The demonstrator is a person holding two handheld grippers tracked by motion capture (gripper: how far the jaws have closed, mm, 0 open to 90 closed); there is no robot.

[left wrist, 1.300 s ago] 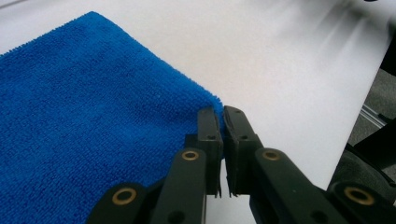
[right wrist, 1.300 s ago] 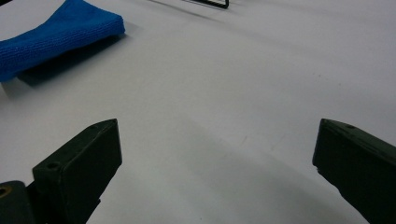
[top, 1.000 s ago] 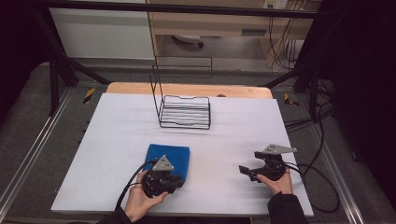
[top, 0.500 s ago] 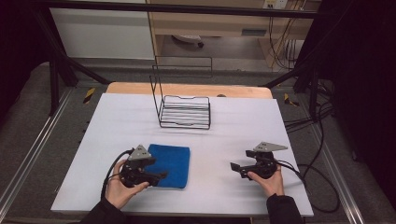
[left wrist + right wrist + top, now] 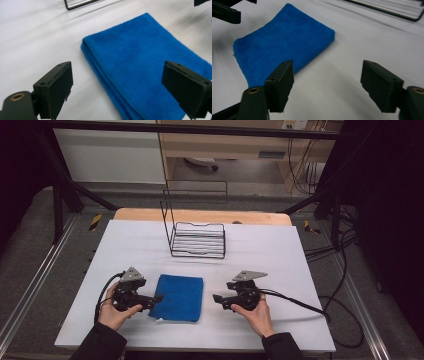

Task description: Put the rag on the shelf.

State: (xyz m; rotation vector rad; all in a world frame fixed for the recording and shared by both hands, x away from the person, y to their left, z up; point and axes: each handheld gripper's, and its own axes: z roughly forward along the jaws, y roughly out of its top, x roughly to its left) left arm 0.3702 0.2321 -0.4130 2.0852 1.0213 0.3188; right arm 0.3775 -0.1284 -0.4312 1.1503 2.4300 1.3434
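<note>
A folded blue cloth [image 5: 178, 297] lies flat on the white table [image 5: 280, 250], near its front edge. My left gripper [image 5: 156, 298] is at the cloth's left edge, pointing right at it; its jaws have just been opening and now stand wide apart. In the left gripper view the cloth [image 5: 140, 60] lies ahead of and between the left gripper's [image 5: 118, 75] jaws, and the pads do not press on it. My right gripper [image 5: 216, 298] points left, a short way off the cloth's right edge. Its jaws have just been closing, and the right gripper [image 5: 328, 75] has only bare table between them; the cloth [image 5: 284, 42] lies ahead to the left.
A black wire rack [image 5: 197, 239] with a tall back frame stands at the table's far middle. Cables trail from both grippers toward the front and right. A wooden board edge [image 5: 200, 215] shows behind the white surface.
The left gripper has slid left from over the cloth's front part to its left edge and opened. The right gripper has moved left toward the cloth and narrowed. The cloth stays put.
</note>
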